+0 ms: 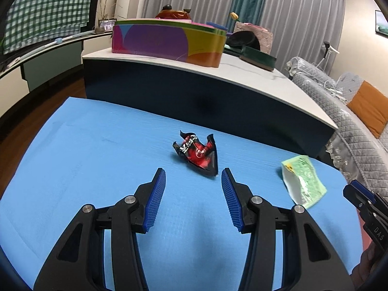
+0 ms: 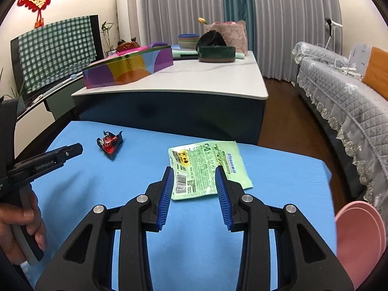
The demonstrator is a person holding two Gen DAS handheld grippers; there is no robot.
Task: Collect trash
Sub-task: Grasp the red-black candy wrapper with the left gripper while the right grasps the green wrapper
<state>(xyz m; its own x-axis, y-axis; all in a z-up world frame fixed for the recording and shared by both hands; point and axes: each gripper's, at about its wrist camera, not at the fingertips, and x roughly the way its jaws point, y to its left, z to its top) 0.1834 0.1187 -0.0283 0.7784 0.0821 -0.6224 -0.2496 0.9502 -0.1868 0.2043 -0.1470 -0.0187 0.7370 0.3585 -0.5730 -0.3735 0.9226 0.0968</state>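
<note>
A living room with grey pleated curtains (image 2: 184,7) and a quilted grey sofa (image 2: 344,97) frames a low blue foam-topped surface (image 1: 97,160), the landmark for everything here. On it lie two pieces of trash: a crumpled red-and-black foil wrapper (image 1: 197,152) towards its far left, and a flat pale-green printed plastic pouch (image 2: 208,167) nearer its right side, well apart from the wrapper.

The left gripper (image 1: 193,177) hangs over the blue surface just short of the wrapper, its blue ribbed fingers (image 1: 155,198) spread with nothing between them. The right gripper (image 2: 194,173) hangs over the near edge of the pouch, fingers (image 2: 167,194) spread to either side of it; whether they touch the pouch cannot be told. A hand (image 2: 23,228) grips the left gripper's handle at the left edge of the right wrist view.

Beyond the blue surface stands a white-topped dark cabinet (image 2: 198,82) carrying a multicoloured box (image 2: 126,69) and a dark green round tin (image 2: 216,53); the contents of both are hidden. A pink rounded object (image 2: 359,240), cut off by the frame at the blue surface's right corner, is hard to identify.
</note>
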